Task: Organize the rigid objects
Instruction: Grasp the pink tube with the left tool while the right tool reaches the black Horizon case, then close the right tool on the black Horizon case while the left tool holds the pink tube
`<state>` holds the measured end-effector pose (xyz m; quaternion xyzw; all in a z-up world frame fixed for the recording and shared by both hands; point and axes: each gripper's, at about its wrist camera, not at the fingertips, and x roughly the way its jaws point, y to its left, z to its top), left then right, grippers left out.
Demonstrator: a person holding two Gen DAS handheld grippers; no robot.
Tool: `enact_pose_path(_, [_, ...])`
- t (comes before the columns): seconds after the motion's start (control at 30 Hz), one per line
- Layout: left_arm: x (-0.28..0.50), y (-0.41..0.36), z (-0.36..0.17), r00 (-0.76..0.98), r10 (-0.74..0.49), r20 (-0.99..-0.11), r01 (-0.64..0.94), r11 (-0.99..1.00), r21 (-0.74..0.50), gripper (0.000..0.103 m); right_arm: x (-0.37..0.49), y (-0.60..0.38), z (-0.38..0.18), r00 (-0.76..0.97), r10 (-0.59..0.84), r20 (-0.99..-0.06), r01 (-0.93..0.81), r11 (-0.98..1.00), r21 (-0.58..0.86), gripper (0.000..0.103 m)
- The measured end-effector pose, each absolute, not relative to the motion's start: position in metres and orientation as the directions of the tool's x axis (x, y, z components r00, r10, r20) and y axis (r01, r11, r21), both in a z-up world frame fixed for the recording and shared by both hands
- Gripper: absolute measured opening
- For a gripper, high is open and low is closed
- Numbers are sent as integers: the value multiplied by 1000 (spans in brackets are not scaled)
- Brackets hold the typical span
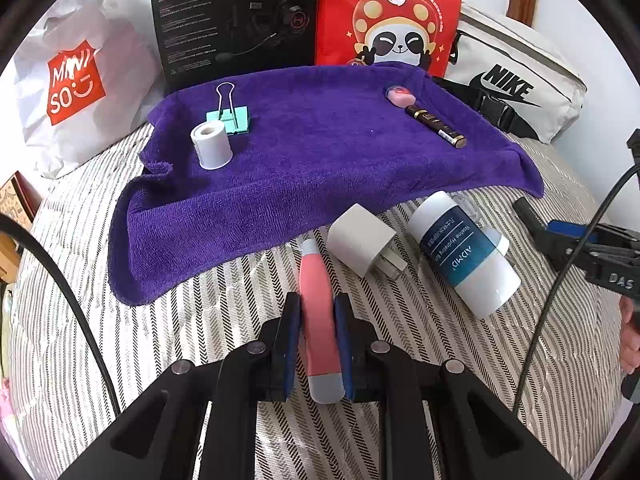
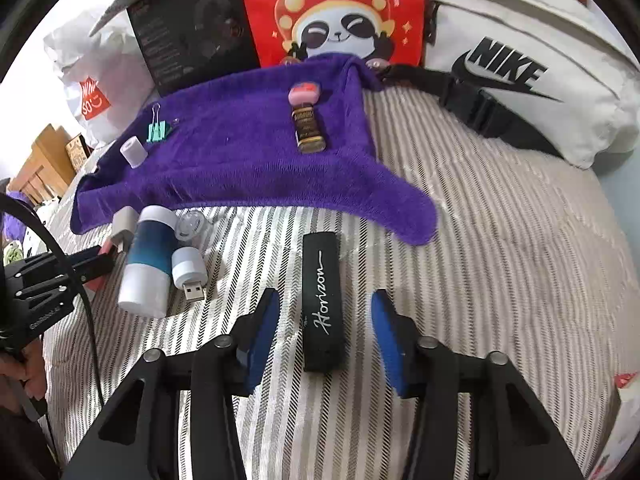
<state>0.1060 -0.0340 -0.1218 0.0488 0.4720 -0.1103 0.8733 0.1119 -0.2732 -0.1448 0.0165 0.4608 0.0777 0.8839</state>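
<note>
Left gripper (image 1: 317,312) fingers are pinching the pink tube (image 1: 320,320) lying on the bed, just off the purple towel (image 1: 280,176). Right gripper (image 2: 322,320) is sitting wide around the black case (image 2: 322,304), not touching. Probably lifting the tube onto the towel next.

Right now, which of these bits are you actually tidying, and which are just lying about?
Being tidied:
pink tube in the left gripper
black Horizon case between the open right gripper fingers
white charger
lotion bottle
USB light

Just lying about:
Nike bag
panda bag
headset box
</note>
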Motion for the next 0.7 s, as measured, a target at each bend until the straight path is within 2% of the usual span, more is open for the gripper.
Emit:
enact_pose_path(0.1, [104, -35, -122, 541, -139, -830, 234, 972, -11, 17, 114, -266, -148, 583, 137, -801, -146, 987, 63, 39])
enact_pose_path(0.13, [103, -34, -123, 545, -141, -826, 233, 972, -12, 17, 114, -263, -149, 591, 125, -797, -150, 988, 44, 32])
enact_pose_path(0.2, [102, -33, -123, 556, -146, -818, 231, 973, -17, 17, 113, -259, -150, 617, 83, -783, -148, 989, -12, 26])
enact_pose_path(0.33, [96, -33, -124, 587, -143, -797, 228, 974, -7, 17, 110, -265, -151, 638, 114, -761, -152, 988, 20, 22])
enact_pose_path(0.7, [92, -38, -124, 608, -112, -786, 226, 974, 35, 17, 106, -265, -152, 657, 112, -745, -157, 988, 10, 23])
